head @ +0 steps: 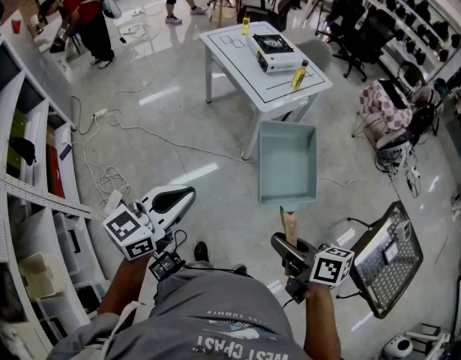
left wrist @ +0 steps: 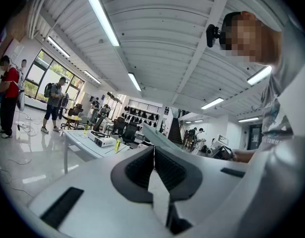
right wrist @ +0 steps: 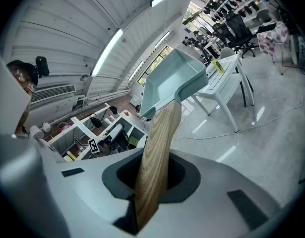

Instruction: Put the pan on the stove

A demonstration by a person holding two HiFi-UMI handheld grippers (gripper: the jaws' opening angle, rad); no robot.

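A pale blue-green square pan [head: 288, 163] with a wooden handle [head: 290, 226] hangs in the air above the floor, short of the white table [head: 237, 62]. My right gripper [head: 288, 244] is shut on that handle; in the right gripper view the handle [right wrist: 156, 162] runs up between the jaws to the pan [right wrist: 174, 83]. A black-and-white portable stove [head: 273, 52] stands on the table's far part. At the left my left gripper [head: 185, 195] is shut and holds nothing; in the left gripper view its pads [left wrist: 164, 170] meet, and the stove [left wrist: 102, 141] shows far off.
Two yellow bottles [head: 298, 76] [head: 245, 26] stand on the table. Shelving [head: 24, 163] lines the left side, with cables [head: 103, 171] on the floor beside it. A wire rack [head: 387, 257] stands at my right. Office chairs [head: 357, 32] and people [head: 88, 13] are beyond.
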